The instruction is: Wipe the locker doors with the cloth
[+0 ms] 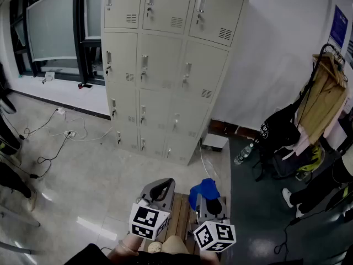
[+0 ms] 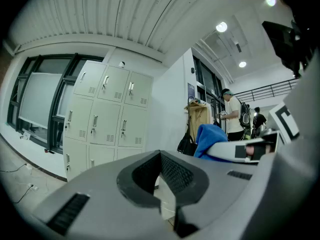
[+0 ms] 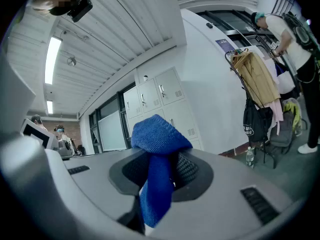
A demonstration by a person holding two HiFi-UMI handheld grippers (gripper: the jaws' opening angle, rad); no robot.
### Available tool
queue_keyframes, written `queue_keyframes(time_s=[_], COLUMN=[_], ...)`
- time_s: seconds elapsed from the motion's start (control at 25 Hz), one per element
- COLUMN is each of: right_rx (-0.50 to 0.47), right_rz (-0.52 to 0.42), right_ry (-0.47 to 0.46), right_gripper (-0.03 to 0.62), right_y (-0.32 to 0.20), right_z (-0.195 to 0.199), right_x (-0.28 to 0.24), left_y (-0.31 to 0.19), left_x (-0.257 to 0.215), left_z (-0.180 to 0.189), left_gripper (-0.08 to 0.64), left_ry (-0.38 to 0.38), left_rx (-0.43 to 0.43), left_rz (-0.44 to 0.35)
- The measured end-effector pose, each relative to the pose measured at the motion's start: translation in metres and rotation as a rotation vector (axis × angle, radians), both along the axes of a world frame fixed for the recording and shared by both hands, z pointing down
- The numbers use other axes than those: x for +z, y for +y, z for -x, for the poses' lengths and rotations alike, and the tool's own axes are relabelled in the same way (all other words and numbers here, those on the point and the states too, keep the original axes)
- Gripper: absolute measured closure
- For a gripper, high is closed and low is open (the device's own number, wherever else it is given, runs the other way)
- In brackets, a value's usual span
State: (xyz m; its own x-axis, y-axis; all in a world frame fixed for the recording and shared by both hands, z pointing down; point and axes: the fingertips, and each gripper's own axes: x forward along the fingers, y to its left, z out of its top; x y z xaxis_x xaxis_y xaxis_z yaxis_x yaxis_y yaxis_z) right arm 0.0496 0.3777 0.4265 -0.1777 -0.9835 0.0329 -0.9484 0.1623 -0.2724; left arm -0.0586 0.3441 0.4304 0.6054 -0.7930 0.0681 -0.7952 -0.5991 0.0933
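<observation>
The pale grey lockers (image 1: pixel 165 65) stand against the wall a few steps ahead, all doors closed; they also show in the left gripper view (image 2: pixel 105 119) and the right gripper view (image 3: pixel 160 99). My right gripper (image 1: pixel 206 196) is low in the head view, shut on a blue cloth (image 1: pixel 203 190). In its own view the cloth (image 3: pixel 157 144) bunches above the jaws and hangs down between them. My left gripper (image 1: pixel 161 187) is held beside it, shut with nothing between its fingers. Both grippers are well away from the lockers.
A coat rack (image 1: pixel 325 93) with jackets and dark bags stands at the right. A water bottle (image 1: pixel 243 154) and a small flat platform (image 1: pixel 215 142) lie near the lockers' right corner. Cables (image 1: pixel 60 131) trail across the floor at the left. A wooden slatted stool (image 1: pixel 179 220) is below the grippers.
</observation>
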Motion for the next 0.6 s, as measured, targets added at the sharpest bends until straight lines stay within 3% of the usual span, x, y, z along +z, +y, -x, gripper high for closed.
queue_keyframes(time_s=[0.36, 0.6], right_rx=[-0.007, -0.033], right_rz=[-0.005, -0.034], right_ry=[-0.011, -0.016], right_gripper=[0.497, 0.497], right_y=[-0.035, -0.092], right_z=[0.002, -0.002], right_x=[0.003, -0.006], left_y=[-0.032, -0.086], left_x=[0.005, -0.005], left_z=[0.004, -0.001], left_gripper=[0.554, 0.554], left_ry=[0.011, 0.004], left_rx=[0.002, -0.018], left_rz=[0.002, -0.028])
